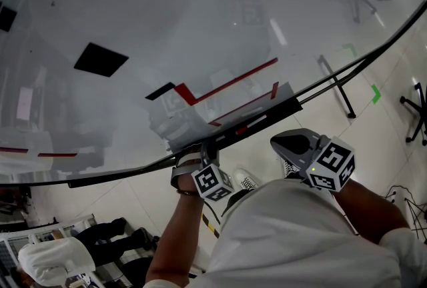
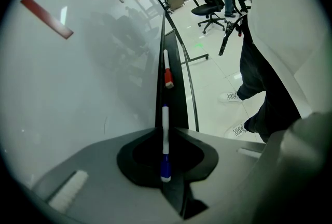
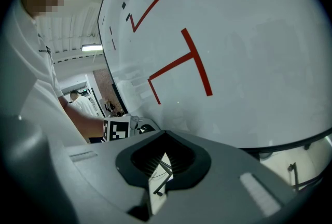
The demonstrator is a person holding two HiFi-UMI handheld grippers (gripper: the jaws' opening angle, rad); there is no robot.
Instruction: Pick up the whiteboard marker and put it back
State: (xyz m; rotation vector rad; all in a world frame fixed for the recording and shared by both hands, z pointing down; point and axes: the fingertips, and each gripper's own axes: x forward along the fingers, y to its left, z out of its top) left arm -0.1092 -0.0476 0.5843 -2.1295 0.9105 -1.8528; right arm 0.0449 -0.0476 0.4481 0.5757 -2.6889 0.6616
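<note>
My left gripper is at the whiteboard's black tray, near its left end. In the left gripper view its jaws are shut on a white whiteboard marker with a blue cap, which points along the tray. Farther along the tray lies a second marker with a red cap, which also shows in the head view. My right gripper hangs shut and holds nothing, off the board to the right of the left one. The right gripper's jaws face the whiteboard.
Red lines and black patches mark the whiteboard. Its stand leg rests on the tiled floor at right. Office chairs stand beyond the tray's end. A seated person is at lower left.
</note>
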